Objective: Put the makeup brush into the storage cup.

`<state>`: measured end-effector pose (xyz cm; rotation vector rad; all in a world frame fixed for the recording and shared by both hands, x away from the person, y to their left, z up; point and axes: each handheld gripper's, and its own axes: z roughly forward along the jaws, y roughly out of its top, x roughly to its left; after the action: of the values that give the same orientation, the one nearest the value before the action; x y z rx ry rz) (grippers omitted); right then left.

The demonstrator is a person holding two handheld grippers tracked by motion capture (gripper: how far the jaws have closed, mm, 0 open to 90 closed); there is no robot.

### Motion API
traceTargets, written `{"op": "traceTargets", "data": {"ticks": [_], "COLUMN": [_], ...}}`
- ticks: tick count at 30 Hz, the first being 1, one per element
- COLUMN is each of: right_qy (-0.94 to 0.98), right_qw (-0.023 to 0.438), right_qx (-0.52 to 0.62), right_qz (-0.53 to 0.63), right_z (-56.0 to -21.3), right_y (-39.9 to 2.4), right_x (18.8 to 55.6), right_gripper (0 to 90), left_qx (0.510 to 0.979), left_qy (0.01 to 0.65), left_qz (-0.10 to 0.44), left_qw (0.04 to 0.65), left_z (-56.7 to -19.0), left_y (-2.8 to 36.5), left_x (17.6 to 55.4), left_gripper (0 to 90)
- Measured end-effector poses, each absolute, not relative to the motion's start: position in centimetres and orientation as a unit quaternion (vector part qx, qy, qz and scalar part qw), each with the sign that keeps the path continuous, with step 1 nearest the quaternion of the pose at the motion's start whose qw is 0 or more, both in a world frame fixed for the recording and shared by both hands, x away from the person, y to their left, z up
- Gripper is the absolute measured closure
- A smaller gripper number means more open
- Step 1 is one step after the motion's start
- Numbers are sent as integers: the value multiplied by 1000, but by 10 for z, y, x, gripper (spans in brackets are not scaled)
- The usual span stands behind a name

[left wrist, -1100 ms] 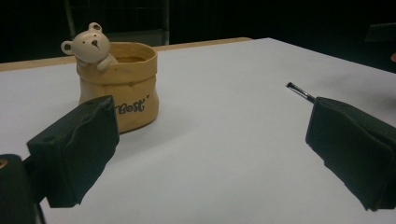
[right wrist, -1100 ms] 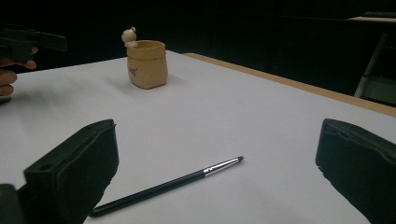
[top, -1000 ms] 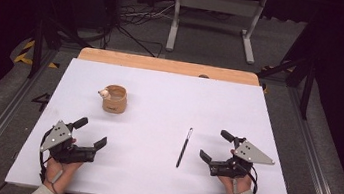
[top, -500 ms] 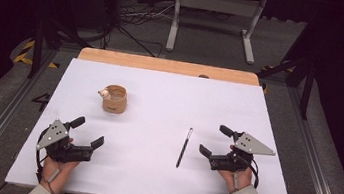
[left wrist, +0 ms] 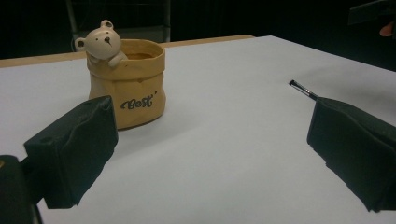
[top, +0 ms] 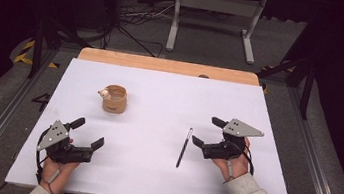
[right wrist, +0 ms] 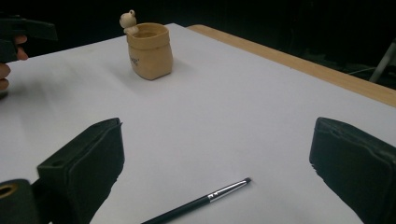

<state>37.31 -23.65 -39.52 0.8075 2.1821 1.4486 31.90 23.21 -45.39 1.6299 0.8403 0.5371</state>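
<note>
Nearest the person, the left gripper rests low at the near left of the white tabletop, its fingers spread wide with nothing between them. At the near right, the right gripper is held just right of a thin black brush, and its fingers are likewise wide apart and empty. The brush lies flat on the tabletop, its length running roughly near to far, and nothing touches it. In the right gripper view the brush lies between the two fingers but close to the bottom edge, bristle tip pointing away.

By my reading, the work is at the approach step: the right gripper is lining up on the brush and no grasp is made. The next move calls for lowering the fingers until they straddle the slim handle, then closing squarely on it; so thin and flat a thing may roll or slip out.

Farther off, left of centre, stands a tan pot with a small bear figure at its rim, upright, well apart from the brush and a likely place for it.

The brush's handle end is cut off at the bottom of the right gripper view, and in the left gripper view the brush is mostly hidden behind a finger. What the pot holds cannot be made out.
</note>
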Motion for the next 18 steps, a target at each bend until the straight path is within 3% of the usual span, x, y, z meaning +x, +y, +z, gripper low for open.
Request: {"op": "traceTargets", "data": {"ticks": [18], "right_qy": [852], "right_qw": [125], "right_qx": [334], "right_qz": [382], "right_z": [-378], "right_y": [-210], "right_x": [398], "right_gripper": [52], "left_qx": [697], "left_qy": [358], "left_qz": [227], "left_qw": [578], "left_z": [-454], "left_y": [232], "left_x": [319], "left_gripper": [28]}}
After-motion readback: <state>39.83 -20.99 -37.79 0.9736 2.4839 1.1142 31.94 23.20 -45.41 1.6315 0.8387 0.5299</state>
